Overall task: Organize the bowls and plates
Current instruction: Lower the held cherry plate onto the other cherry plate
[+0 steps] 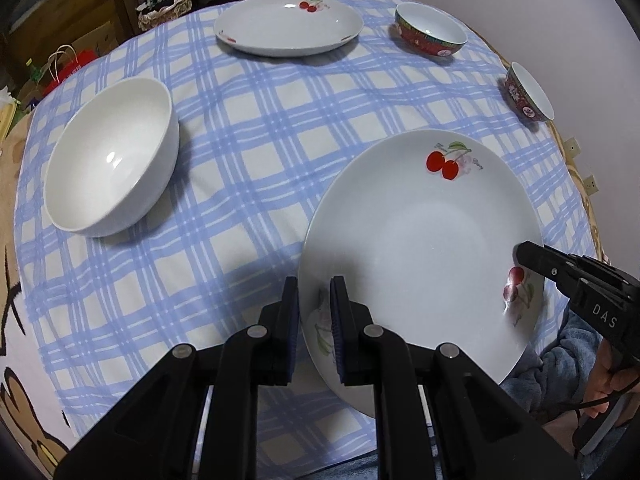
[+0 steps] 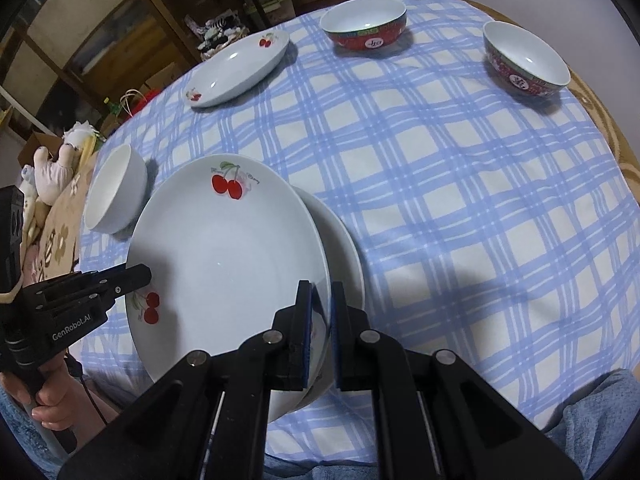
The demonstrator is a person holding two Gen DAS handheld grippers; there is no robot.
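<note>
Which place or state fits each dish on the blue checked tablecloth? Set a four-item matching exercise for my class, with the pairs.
Things
1. nearest white cherry-print plate
2. plain white ceramic bowl
3. farther white cherry-print plate
4. nearer red patterned bowl

Places or states
A. far middle of the cloth
B. rim clamped by left gripper and right gripper
C. right edge of the cloth
D. left side, upright

Pairs: 1-B, 2-D, 3-A, 4-C

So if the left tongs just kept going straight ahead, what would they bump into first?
They already straddle the near cherry plate's rim, so the left tongs would slide further onto that plate first. Beyond it the line seems to lead toward the far cherry plate, though depth is hard to judge.
</note>
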